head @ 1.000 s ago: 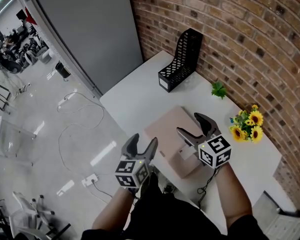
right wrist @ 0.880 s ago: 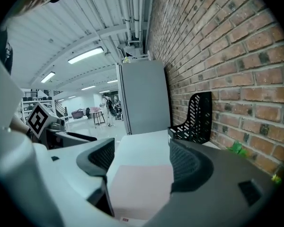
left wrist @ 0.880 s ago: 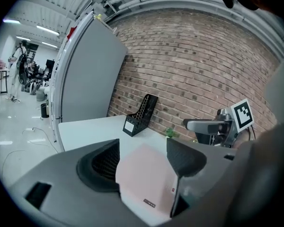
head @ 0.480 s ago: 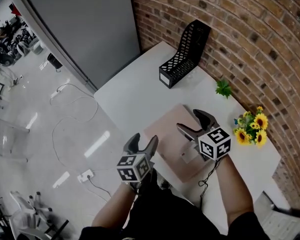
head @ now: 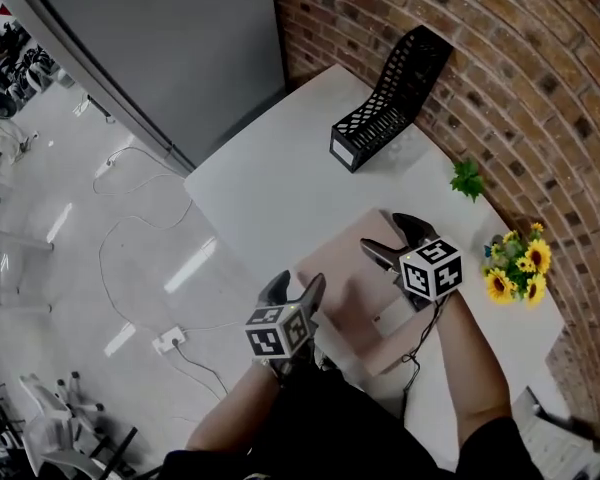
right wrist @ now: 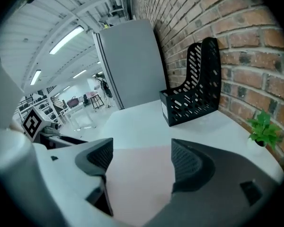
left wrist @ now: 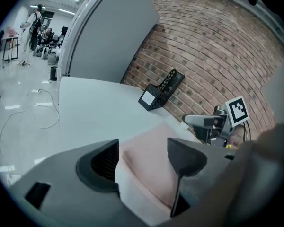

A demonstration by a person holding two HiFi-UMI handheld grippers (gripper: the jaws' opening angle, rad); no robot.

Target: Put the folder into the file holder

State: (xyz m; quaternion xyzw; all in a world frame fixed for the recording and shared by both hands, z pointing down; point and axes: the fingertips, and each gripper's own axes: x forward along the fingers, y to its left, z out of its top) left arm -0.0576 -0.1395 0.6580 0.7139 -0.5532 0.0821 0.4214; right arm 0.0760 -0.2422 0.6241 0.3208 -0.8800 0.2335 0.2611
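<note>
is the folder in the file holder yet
Out: the folder lies flat on the table, apart from the file holder.

One bench [head: 265,183], one folder [head: 342,280], one file holder [head: 392,93], one plant [head: 467,180], one sunflower bunch [head: 515,268]; two grippers: left gripper [head: 298,288], right gripper [head: 383,236].

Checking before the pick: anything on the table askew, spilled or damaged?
Nothing stands out: the pink folder lies flat on the table, and the black file holder stands upright by the brick wall.
</note>
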